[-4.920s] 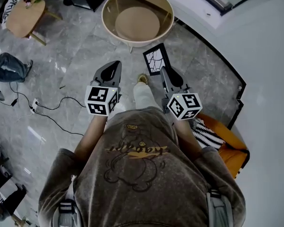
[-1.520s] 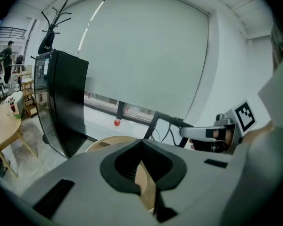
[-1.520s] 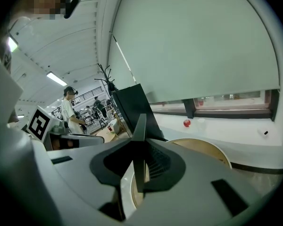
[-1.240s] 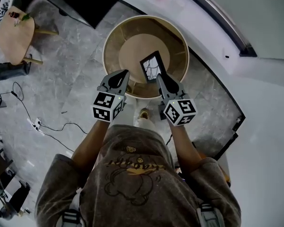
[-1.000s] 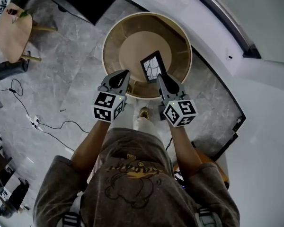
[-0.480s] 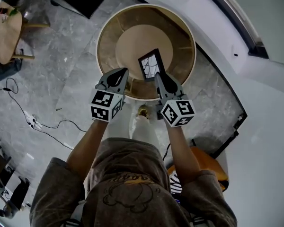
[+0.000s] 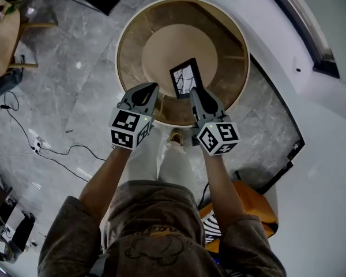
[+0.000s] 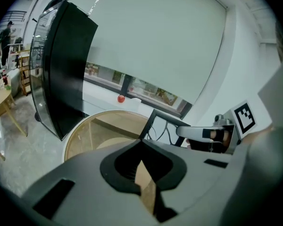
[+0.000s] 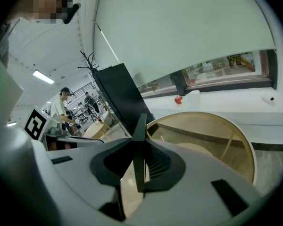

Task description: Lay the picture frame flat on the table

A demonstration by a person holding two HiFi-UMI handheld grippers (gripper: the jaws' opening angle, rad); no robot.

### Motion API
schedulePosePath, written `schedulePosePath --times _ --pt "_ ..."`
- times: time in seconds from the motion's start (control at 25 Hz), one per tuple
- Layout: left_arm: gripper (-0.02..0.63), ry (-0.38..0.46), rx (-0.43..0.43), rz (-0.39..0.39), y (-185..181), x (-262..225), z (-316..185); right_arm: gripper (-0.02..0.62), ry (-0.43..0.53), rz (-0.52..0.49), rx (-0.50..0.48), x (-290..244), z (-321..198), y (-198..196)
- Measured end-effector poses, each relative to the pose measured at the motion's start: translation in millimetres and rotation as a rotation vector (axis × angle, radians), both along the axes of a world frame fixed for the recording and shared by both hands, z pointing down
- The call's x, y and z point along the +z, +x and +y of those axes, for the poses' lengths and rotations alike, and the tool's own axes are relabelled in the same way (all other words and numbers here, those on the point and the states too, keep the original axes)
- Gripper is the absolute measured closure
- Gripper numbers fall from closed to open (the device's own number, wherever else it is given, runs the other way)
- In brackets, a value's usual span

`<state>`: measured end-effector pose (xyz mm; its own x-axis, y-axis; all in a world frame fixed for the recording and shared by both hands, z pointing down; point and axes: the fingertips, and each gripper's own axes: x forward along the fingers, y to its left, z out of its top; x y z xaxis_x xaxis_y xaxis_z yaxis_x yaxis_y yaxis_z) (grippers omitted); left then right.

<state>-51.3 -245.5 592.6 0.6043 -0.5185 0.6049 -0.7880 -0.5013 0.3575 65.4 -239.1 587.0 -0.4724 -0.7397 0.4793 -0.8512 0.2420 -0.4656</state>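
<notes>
A black picture frame (image 7: 184, 78) with a branch-like print hangs tilted over the round wooden table (image 7: 124, 39) with its glass top. My right gripper (image 7: 194, 92) is shut on the frame's lower edge. In the right gripper view the frame (image 9: 140, 126) stands edge-on between the jaws, above the table (image 9: 245, 145). My left gripper (image 7: 151, 87) hovers over the table's near rim, a little left of the frame, shut and holding nothing. In the left gripper view its jaw tips (image 8: 141, 142) meet, and the frame (image 8: 155, 121) shows to the right with the right gripper (image 8: 203, 133) holding it.
A white curved sill (image 7: 265, 33) runs behind the table, with a small red object (image 8: 121, 98) on it. A tall black panel (image 8: 68, 69) stands at the back left. A small wooden side table (image 7: 0, 22), floor cables (image 7: 46, 149) and an orange bag (image 7: 248, 206) lie around me.
Both grippers have come down toward the table, which now looks larger in the head view. The frame stays in the right gripper, still tilted above the glass.
</notes>
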Motion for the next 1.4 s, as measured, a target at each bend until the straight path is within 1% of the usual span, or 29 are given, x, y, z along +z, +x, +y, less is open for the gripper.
schedulePosePath --times 0.4,0.68,0.96,1.2,1.4 --pt "0.589 -0.026 -0.010 0.011 -2.6 42.6 -1.5 0.512 -0.001 -0.028 0.031 42.6 -5.6 -3.9" --pt "0.589 -0.049 -0.016 0.016 1.8 66.8 5.2 0.512 -0.005 -0.070 0.072 67.7 -2.1 -2.4" --pt "0.589 -0.058 -0.010 0.017 6.3 73.1 9.6 0.512 -0.016 -0.071 0.073 86.2 0.7 0.4" --pt "0.589 -0.067 0.006 0.017 15.3 79.0 13.1 0.512 -0.004 -0.103 0.096 95.1 -3.2 3.8" --pt "0.589 -0.077 0.005 0.024 18.7 83.8 19.8 0.512 -0.016 -0.071 0.081 107.0 0.2 1.6"
